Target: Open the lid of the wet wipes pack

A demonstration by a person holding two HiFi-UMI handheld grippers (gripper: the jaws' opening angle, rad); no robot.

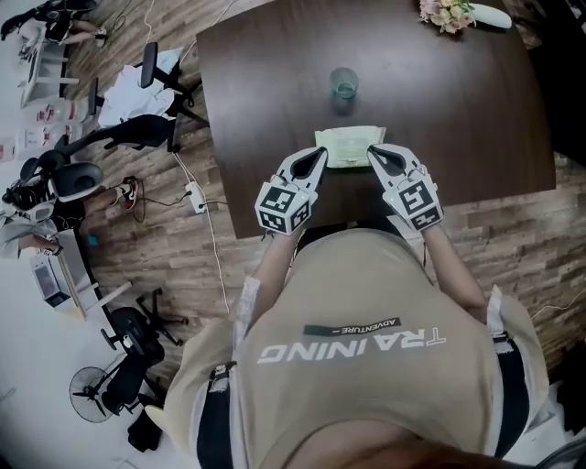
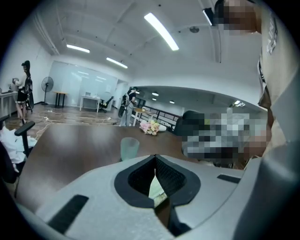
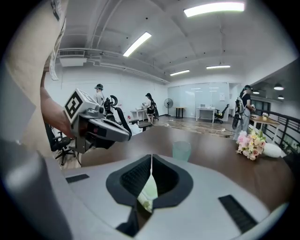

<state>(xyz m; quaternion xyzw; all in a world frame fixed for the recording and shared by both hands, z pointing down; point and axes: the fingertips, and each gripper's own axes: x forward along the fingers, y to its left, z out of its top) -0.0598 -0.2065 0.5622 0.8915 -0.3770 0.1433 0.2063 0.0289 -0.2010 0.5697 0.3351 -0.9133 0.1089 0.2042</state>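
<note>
A pale green wet wipes pack (image 1: 350, 147) lies flat on the dark brown table (image 1: 458, 110), close to its near edge. My left gripper (image 1: 318, 158) is at the pack's left end and my right gripper (image 1: 375, 152) at its right end, both low over it. In the left gripper view the jaws (image 2: 155, 159) meet at the tips, and a sliver of the pack (image 2: 157, 190) shows through the gap below them. The right gripper (image 3: 151, 159) is also shut, with the pack (image 3: 147, 194) behind its jaws. Whether either tip touches the pack is hidden.
A translucent green cup (image 1: 344, 84) stands behind the pack at mid table. A bunch of flowers (image 1: 448, 13) lies at the far right edge. Office chairs (image 1: 146, 87), cables and exercise gear sit on the floor to the left. People stand in the distant room.
</note>
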